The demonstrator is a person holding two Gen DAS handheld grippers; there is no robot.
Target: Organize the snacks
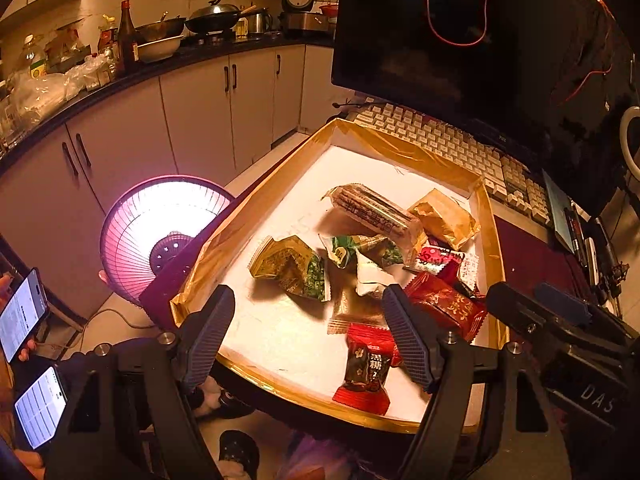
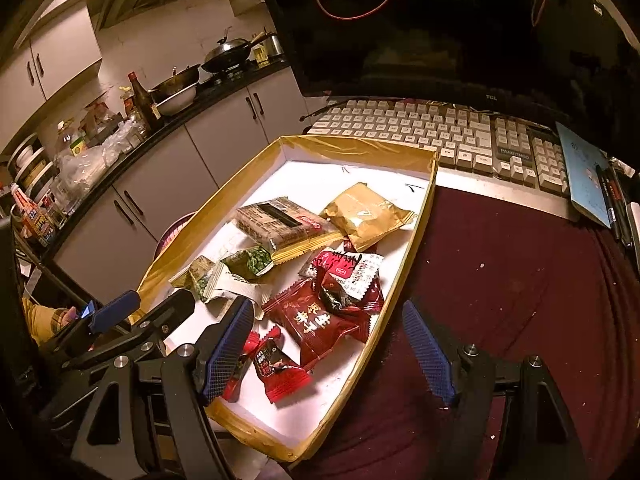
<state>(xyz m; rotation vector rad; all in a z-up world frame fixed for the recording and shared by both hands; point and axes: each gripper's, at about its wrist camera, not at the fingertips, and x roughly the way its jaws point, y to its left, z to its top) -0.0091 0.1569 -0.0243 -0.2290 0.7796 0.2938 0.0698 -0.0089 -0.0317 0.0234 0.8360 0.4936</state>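
Observation:
A shallow tray with a gold rim [image 1: 256, 216] and a white floor holds loose snack packets. Among them are a green-gold packet [image 1: 292, 268], a long brown bar [image 1: 376, 212], a gold packet [image 1: 444, 216], a dark red packet [image 1: 444, 308] and a red-black candy [image 1: 366, 368]. My left gripper [image 1: 308, 336] hangs open above the tray's near end, with nothing between its pads. My right gripper [image 2: 328, 350] is open too. It straddles the tray's right rim [image 2: 404, 264], beside the dark red packet [image 2: 316, 320] and the red-black candy [image 2: 276, 368]. The left gripper [image 2: 144, 306] shows at the left edge.
Behind the tray lie a white keyboard [image 2: 440, 136] and a dark monitor [image 1: 460, 40]. A maroon cloth [image 2: 520, 280] covers the table to the right, with a notebook and pens [image 2: 588, 176]. A glowing heater [image 1: 160, 224] stands below left, and a hand holds phones [image 1: 24, 312].

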